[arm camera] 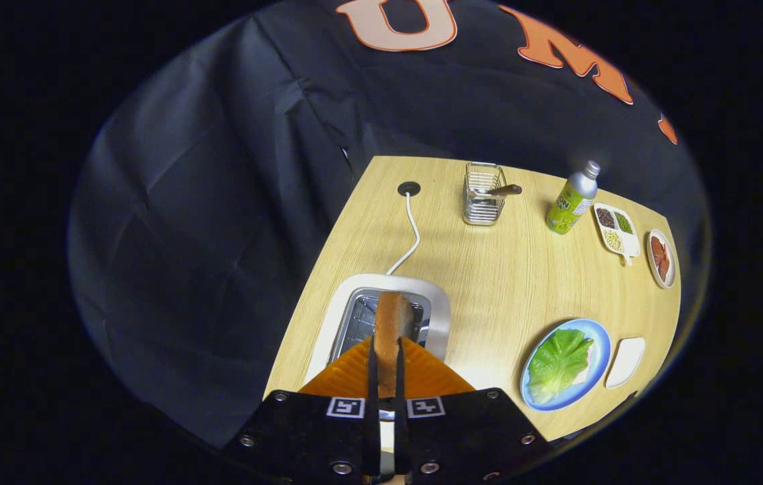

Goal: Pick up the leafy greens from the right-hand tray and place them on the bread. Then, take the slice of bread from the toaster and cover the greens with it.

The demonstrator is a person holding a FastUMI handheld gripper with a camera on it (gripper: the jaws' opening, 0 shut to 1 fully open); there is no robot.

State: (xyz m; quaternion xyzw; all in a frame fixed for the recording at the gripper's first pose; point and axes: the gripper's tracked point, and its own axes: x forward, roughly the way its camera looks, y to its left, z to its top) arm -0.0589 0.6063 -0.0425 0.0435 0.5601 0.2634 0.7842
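My gripper [387,350] is shut on a slice of bread [391,322], held edge-on between both fingers just above the slot of the white toaster [442,316]. To the right on the wooden table lies a blue plate [598,343] with a leafy green [559,362] spread over it; a sliver of pale bread peeks out under the leaf's right edge. A small white tray [625,362] sits right beside the plate.
Beyond the toaster its white cable [412,232] runs to a table grommet. A wire basket [482,195] with a brown-handled tool, a green bottle [571,199], a divided dish of beans [616,231] and a dish of red slices [660,259] stand at the far side.
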